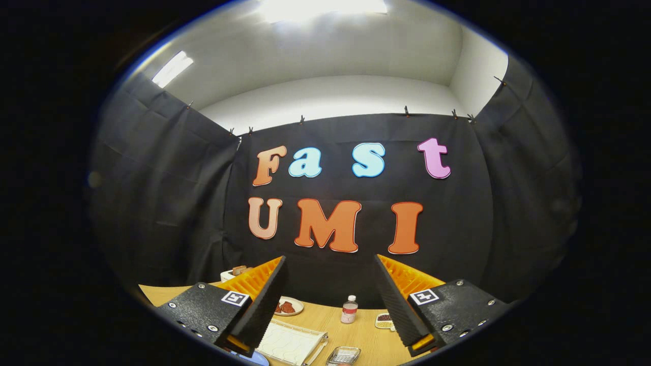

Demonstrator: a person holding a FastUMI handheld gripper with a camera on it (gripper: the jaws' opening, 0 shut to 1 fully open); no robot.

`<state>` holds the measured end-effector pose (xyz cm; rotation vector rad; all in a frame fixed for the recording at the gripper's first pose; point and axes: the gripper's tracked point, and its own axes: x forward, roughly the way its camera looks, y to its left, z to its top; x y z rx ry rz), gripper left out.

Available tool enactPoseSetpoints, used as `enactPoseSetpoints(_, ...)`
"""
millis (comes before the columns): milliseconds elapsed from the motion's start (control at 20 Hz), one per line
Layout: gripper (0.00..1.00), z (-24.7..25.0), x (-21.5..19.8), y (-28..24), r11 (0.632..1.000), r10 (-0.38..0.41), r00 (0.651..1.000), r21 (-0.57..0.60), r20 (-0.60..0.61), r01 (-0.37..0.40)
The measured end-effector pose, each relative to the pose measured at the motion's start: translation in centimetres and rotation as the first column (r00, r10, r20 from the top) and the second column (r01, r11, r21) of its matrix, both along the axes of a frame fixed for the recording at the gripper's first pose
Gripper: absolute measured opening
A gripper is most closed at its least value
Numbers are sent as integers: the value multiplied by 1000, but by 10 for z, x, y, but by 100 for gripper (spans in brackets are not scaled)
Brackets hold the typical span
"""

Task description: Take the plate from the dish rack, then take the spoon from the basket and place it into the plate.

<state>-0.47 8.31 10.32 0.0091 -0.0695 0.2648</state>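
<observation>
My gripper [330,260] is held high and level, facing the booth's back wall, open with a wide gap and nothing between its fingers. Far below, on the wooden table [366,338], a white ridged tray [290,343] that may be the dish rack lies between the fingers. A sliver of something blue [258,359], perhaps a plate, shows beside the left finger. A small wire basket [344,355] sits to the right of the tray; I cannot tell what is in it.
Farther back on the table are a small plate with brown food [289,306], a small bottle [349,309], and a little dish of dark bits [385,320]. A white box-like object [233,273] stands at the back left.
</observation>
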Motion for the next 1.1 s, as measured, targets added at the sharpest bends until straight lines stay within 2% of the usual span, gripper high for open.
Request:
enactPoseSetpoints(400,99,-3,-7,-13,998,-69,997,12,-25,69)
enactPoseSetpoints(900,99,-10,-12,-5,991,-126,992,-50,-27,125)
enactPoseSetpoints(1100,99,-13,-16,3,989,-125,992,-89,-28,122)
